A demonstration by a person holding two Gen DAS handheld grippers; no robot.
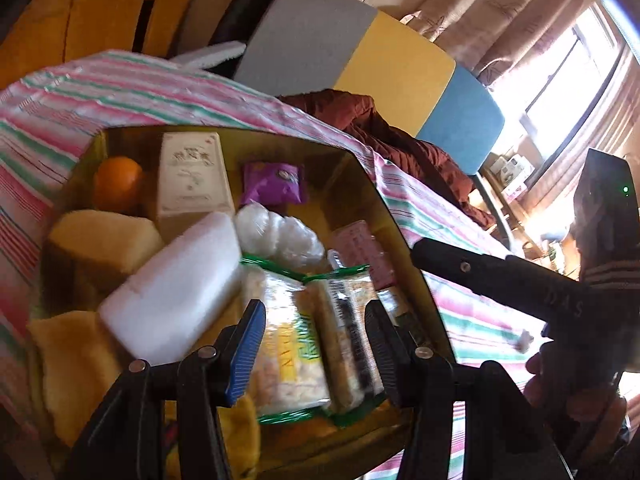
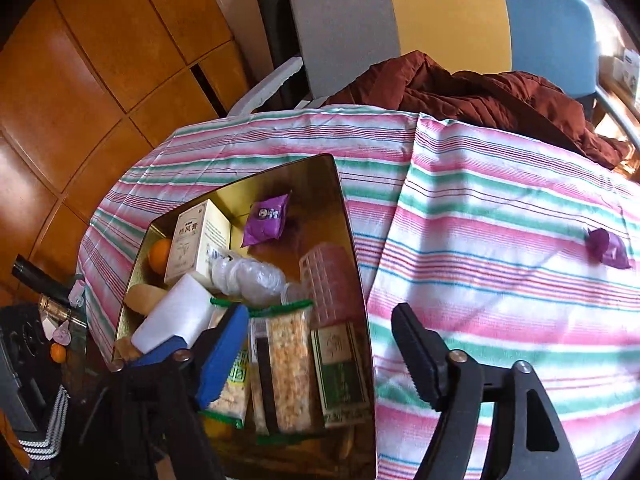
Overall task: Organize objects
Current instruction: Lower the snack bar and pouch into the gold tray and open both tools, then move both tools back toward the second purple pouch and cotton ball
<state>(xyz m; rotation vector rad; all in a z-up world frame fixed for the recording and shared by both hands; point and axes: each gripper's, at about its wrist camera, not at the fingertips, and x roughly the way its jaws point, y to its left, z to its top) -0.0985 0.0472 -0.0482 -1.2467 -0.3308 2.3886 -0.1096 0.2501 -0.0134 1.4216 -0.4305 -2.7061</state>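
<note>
Right wrist view shows one purple packet [image 2: 608, 253] lying loose on the striped cloth [image 2: 480, 208], well apart from the gold tray [image 2: 352, 216] and off to the far right of the right gripper [image 2: 320, 352], whose jaws stand open and empty. It is crumpled, its long axis seemingly running near-right to far-left. The left gripper [image 1: 316, 344], also open, hovers over the tray's snack bars [image 1: 320, 344], so the right one is probably nearer.

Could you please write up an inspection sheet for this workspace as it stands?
Surface: striped cloth covers the table.
Job's things: gold tray holds orange, cream box, purple packet, white block, rice snack packs.
Clutter: purple wrapper loose on the cloth.
Grippers: left gripper open over the packs; right gripper open, empty.
Cables: nothing seen.
Surroundings: chair, brown jacket, window.
</note>
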